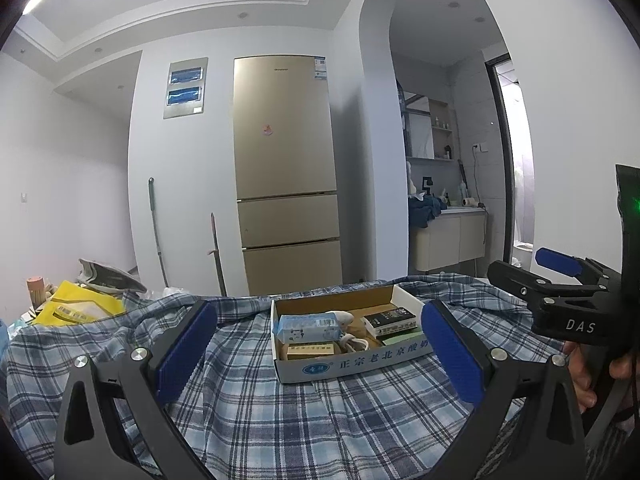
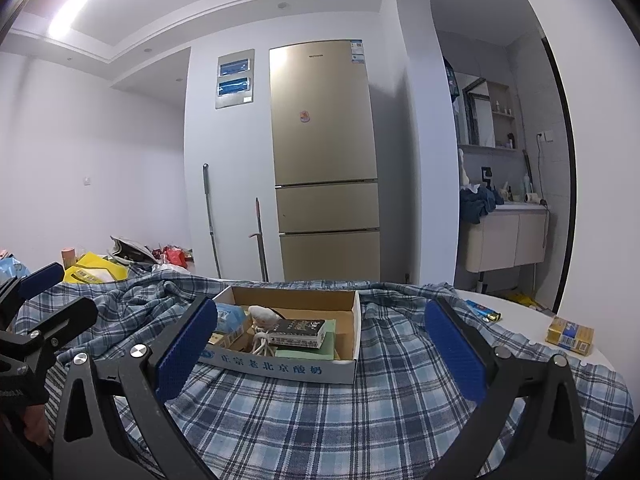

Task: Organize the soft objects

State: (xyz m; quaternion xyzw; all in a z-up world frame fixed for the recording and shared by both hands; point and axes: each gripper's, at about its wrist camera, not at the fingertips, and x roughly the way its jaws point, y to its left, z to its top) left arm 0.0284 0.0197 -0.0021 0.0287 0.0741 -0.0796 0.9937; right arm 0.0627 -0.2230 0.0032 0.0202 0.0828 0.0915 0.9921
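Both tools, left tool (image 1: 318,344) and right tool (image 2: 320,344), hover open and empty over a limp plaid cloth (image 2: 320,420) draped across the surface beneath a cardboard box (image 2: 340,368), likely best pinched at a loose edge.

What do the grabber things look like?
Both the left gripper and the right gripper are black frames with silver screws and two fingers faced with ribbed blue pads. The right gripper's side, seen from the left camera, says "DAS" in white.
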